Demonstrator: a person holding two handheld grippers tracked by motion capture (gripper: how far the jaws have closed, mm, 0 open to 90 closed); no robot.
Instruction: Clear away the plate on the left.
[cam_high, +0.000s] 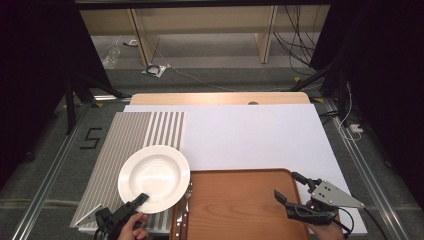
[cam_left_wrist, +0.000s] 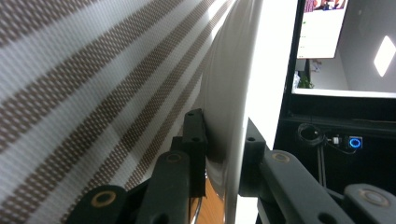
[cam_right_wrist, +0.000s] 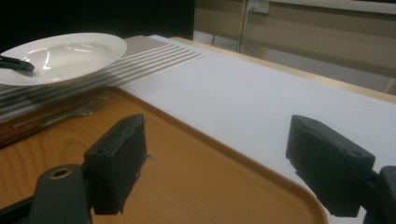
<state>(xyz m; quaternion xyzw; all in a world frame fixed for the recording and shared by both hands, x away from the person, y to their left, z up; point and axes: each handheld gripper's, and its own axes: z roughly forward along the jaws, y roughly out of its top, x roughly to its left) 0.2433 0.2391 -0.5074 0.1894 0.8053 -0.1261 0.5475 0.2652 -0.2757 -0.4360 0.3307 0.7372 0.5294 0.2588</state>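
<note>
Plate (cam_high: 154, 176) sits over the striped mat (cam_high: 131, 131), its right rim overhanging the tray (cam_high: 240, 210), where a fork (cam_high: 187, 192) lies under that edge. Left gripper (cam_high: 141, 199) is clamped on the near rim, one jaw above and one beneath, as the left gripper view shows (cam_left_wrist: 224, 154). Right gripper (cam_high: 295, 186) hangs over the tray's right corner with jaws spread wide and nothing between them. Pinched by so thin an edge, the plate could likely tip or slide out if it is swung fast, and a low carry might catch the fork or the tray lip.
</note>
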